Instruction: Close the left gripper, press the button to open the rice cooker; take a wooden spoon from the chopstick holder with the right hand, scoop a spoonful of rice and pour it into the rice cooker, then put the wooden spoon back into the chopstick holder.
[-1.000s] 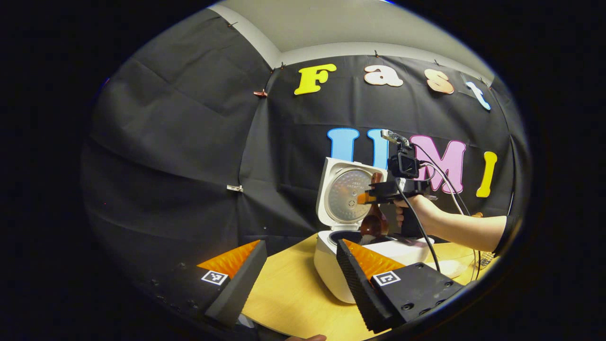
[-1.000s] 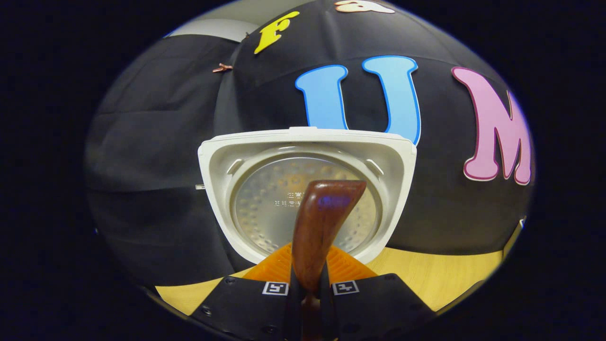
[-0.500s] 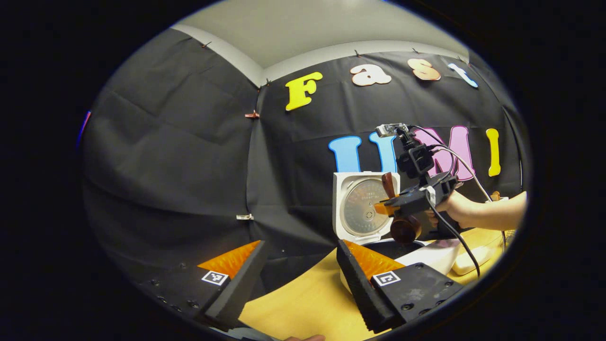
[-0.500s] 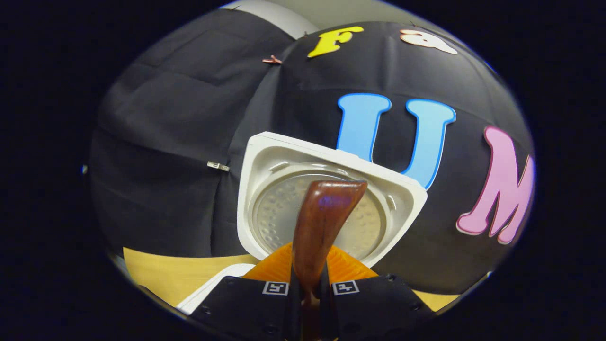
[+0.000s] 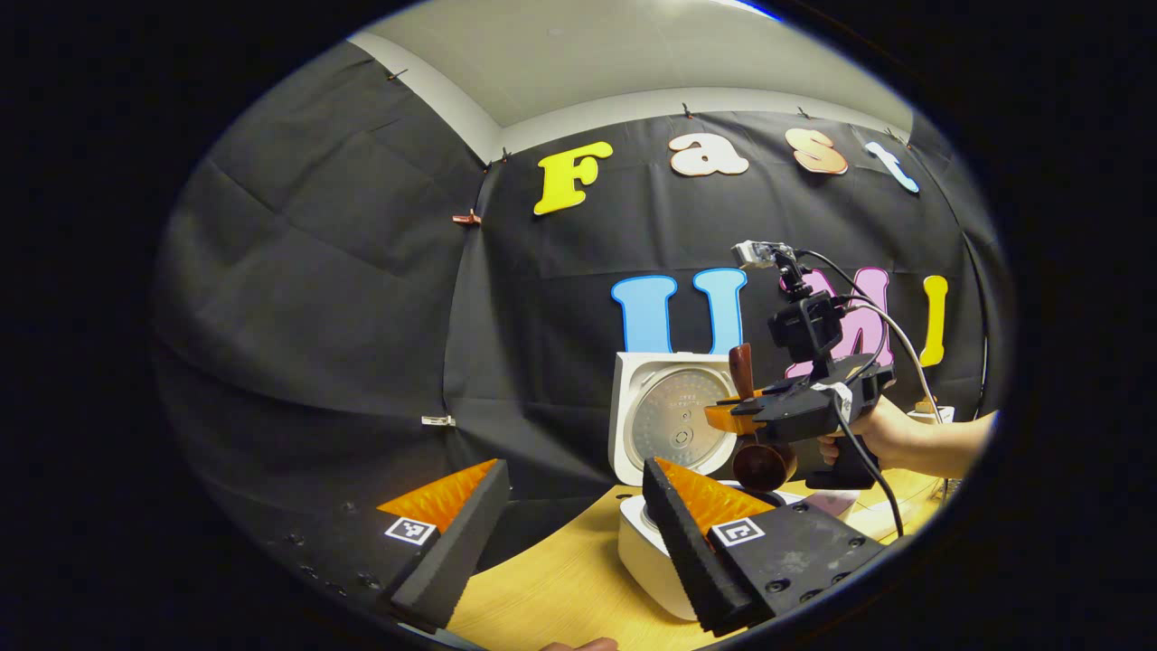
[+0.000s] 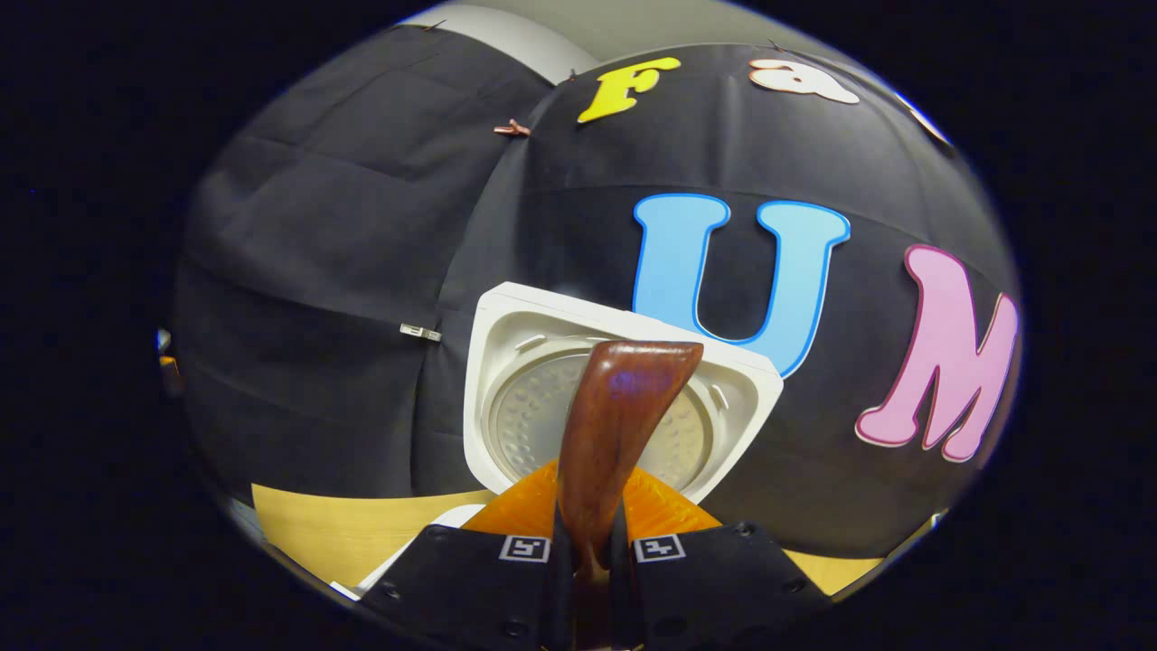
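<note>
The white rice cooker (image 5: 644, 553) stands on the wooden table (image 5: 551, 588) with its lid (image 5: 671, 423) raised, the metal inner plate facing me. My right gripper (image 5: 723, 418), held by a hand, hovers above the pot's right side, shut on the wooden spoon (image 5: 762, 465). The spoon's handle points up and its bowl hangs just over the pot. In the right gripper view the spoon's handle (image 6: 622, 416) rises between my right gripper's (image 6: 587, 553) closed fingers, in front of the lid (image 6: 506, 362). My left gripper (image 5: 569, 520) is open and holds nothing, near the cooker's left front.
A forearm (image 5: 940, 445) reaches in from the right over the table. Pale objects (image 5: 924, 414) sit at the table's far right behind it, too small to tell apart. Bare table (image 6: 352, 529) lies left of the cooker.
The right gripper has lifted the spoon out of the pot's mouth and drawn it up and to the right. The left gripper stays open and has shifted slightly.
</note>
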The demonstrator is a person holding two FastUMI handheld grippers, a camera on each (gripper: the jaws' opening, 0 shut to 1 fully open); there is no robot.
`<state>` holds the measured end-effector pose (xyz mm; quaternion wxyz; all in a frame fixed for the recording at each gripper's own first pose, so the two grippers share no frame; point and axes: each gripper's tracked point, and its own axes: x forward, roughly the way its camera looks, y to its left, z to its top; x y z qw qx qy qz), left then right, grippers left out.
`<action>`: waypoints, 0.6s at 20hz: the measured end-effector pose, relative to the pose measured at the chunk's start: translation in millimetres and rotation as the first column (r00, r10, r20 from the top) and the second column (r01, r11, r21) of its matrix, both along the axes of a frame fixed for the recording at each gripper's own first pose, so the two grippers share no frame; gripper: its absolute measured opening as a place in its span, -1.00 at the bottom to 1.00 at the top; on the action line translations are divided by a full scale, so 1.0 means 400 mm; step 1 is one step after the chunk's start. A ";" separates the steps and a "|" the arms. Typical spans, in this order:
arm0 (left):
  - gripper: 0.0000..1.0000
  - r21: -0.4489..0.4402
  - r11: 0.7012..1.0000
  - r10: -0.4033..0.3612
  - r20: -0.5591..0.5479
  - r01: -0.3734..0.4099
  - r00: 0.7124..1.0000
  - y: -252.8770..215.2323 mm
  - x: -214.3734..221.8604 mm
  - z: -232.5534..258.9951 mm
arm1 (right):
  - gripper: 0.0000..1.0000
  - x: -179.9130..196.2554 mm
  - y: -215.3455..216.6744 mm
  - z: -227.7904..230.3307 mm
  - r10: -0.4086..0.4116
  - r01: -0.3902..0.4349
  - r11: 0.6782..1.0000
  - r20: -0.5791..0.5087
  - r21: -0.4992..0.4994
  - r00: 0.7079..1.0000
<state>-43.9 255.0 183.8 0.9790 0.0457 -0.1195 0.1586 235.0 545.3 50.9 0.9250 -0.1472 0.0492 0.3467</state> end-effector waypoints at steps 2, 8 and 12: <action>0.90 -0.020 1.000 -0.011 -0.006 0.011 1.000 -0.011 0.008 0.001 | -0.63 -0.003 -0.030 0.002 -0.016 0.017 0.999 -0.047 0.034 0.999; 0.90 -0.025 0.999 -0.048 0.004 0.048 0.999 -0.066 0.029 0.026 | -0.63 -0.024 -0.165 0.052 -0.051 0.064 0.990 -0.104 0.124 0.993; 0.90 -0.039 0.995 -0.092 -0.004 0.091 0.996 -0.127 0.056 0.022 | -0.63 -0.028 -0.296 0.107 -0.108 0.114 0.985 -0.053 0.132 0.993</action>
